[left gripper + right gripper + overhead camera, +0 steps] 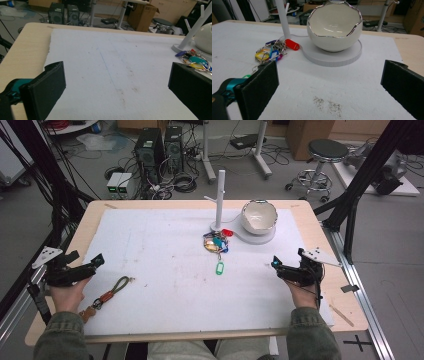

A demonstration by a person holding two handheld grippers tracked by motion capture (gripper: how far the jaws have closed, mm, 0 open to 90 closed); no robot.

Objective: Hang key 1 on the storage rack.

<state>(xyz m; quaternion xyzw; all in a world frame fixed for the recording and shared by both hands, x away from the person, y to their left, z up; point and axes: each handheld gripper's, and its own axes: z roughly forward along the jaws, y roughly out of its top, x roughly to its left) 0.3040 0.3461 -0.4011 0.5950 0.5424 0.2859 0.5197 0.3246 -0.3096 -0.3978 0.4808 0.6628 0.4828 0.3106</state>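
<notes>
A bunch of coloured key tags (216, 242) lies mid-table at the foot of a white peg stand (220, 200), with one green tag (219, 268) trailing toward me. The same bunch appears in the right gripper view (270, 52) and the left gripper view (193, 60). A white egg-shaped bowl (259, 216) (334, 27) sits on a round white base (332, 58). My left gripper (95, 262) (115, 87) rests open at the table's left. My right gripper (276, 264) (329, 87) stands open at the right, short of the bowl. Both hold nothing.
A braided olive lanyard with a brown leather strap (107, 295) lies near my left hand. A white foam mat (165, 270) covers the wooden table (85, 220). Computer towers (150, 150), cables and a stool (325, 155) stand on the floor beyond.
</notes>
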